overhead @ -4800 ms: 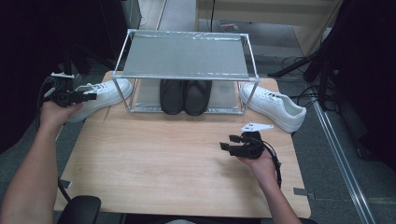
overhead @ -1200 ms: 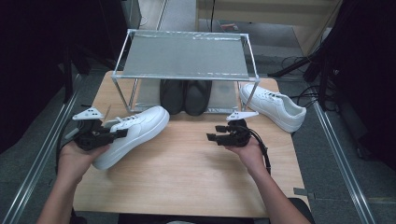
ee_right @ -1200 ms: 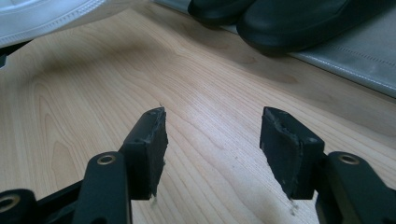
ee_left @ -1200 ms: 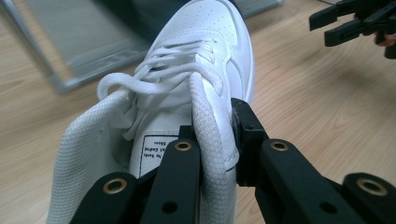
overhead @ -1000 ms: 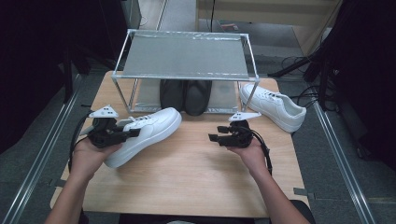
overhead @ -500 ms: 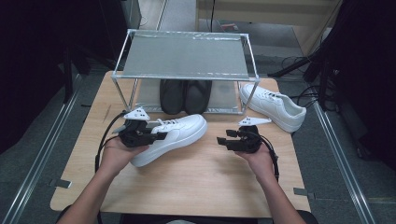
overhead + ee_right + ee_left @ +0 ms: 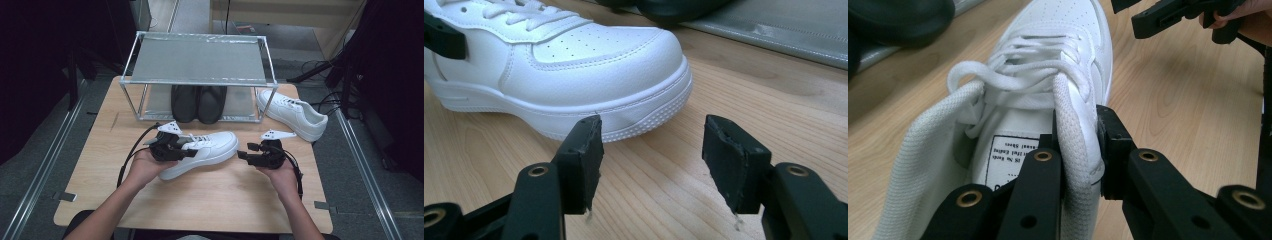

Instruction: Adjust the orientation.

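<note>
Black left tongs (image 7: 1075, 145) clamped on the padded heel collar of the white sneaker (image 7: 205, 150), one jaw inside the opening, the other outside against the leather. Right tongs (image 7: 649, 150) parted and empty, level with the toe cap just ahead of them, nothing between the jaws.

Sneaker lying on the wooden surface (image 7: 210, 205) between the two tongs, heel at the left tongs, toe pointing toward the right tongs, sole seemingly down on the wood. Beyond both tongs, a metal-framed shoe rack (image 7: 200, 60) with a pair of black shoes (image 7: 197, 102) on its lower shelf; off past the right tongs, a second white sneaker (image 7: 292, 112) by the rack's corner.

Likely step: bringing the right tongs onto the toe for a two-point carry. Best done by easing forward low along the wood, taking the toe across its sides or by the sole edge rather than the rounded top, where smooth leather could slip. Worth keeping the collar grip firm but steady, since the soft padding folds easily and lets the heel sag.

Smooth white leather upper, perforated toe box, white laces tied loosely, ribbed rubber rim at the toe, mesh-like lining, printed label inside the tongue.
</note>
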A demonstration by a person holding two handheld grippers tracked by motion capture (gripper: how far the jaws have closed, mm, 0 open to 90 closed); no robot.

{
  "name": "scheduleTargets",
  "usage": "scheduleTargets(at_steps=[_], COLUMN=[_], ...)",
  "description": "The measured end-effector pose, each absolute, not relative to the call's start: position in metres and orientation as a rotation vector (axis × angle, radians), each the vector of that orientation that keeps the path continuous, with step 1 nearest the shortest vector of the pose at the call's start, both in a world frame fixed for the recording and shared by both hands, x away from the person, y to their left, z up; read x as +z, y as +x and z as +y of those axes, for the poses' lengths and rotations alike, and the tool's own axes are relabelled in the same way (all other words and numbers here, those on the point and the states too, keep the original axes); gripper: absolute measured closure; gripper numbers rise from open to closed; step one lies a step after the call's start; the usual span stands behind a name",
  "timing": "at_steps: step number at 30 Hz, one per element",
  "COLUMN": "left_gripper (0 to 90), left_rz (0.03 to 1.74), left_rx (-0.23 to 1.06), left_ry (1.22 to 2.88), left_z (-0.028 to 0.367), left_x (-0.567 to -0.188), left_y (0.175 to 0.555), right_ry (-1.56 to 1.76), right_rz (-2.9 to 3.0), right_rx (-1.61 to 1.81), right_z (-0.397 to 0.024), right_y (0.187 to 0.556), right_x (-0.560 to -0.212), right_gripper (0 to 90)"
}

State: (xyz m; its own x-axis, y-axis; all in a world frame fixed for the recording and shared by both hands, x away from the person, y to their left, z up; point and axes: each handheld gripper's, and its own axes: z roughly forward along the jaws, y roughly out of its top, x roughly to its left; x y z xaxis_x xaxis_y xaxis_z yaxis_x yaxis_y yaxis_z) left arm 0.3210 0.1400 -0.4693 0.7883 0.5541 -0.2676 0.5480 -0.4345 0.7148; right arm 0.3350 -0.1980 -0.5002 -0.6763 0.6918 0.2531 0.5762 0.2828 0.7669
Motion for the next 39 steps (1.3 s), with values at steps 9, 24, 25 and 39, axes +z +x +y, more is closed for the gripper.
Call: scheduleTargets(at_steps=[9, 24, 25, 39], left_gripper=[76.9, 63.8, 62.2, 73.3], left_rz=[0.796, 0.797, 0.797, 0.839], left_rx=[0.013, 0.008, 0.008, 0.106], left_ry=[2.183, 2.152, 2.152, 2.111], left_z=[0.137, 0.160, 0.160, 0.203], left_x=[-0.476, -0.459, -0.459, -0.441], left_y=[0.314, 0.312, 0.312, 0.320], right_ry=[1.187, 1.150, 1.150, 1.118], right_rz=[2.415, 2.432, 2.432, 2.440], right_rx=[1.350, 1.356, 1.356, 1.371], right_z=[-0.197, -0.191, -0.191, -0.182], right_y=[0.334, 0.332, 0.332, 0.325], right_x=[-0.500, -0.500, -0.500, -0.497], right_gripper=[42.4, 42.4, 42.4, 43.5])
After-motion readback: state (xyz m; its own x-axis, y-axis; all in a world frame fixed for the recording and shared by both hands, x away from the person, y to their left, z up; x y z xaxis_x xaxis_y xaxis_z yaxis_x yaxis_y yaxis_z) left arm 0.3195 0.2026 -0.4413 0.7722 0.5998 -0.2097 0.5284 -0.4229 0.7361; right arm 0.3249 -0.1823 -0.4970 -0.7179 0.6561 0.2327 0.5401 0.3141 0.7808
